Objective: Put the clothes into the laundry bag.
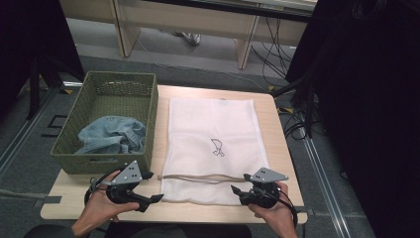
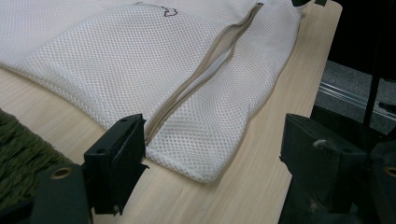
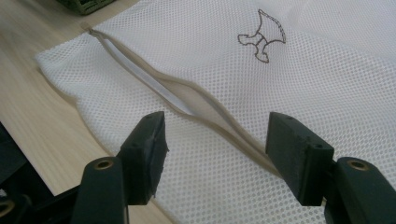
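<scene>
Both tools released over mesh bag (image 1: 212,144) on wood table (image 1: 280,148); grey floor.

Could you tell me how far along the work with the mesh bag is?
Early. The mesh bag lies flat on the table with its zipper already gaping. Both claws, left and right, are open at the zipper's ends, gripping nothing. The denim garment sits in the basket, so loading it appears to remain.
</scene>
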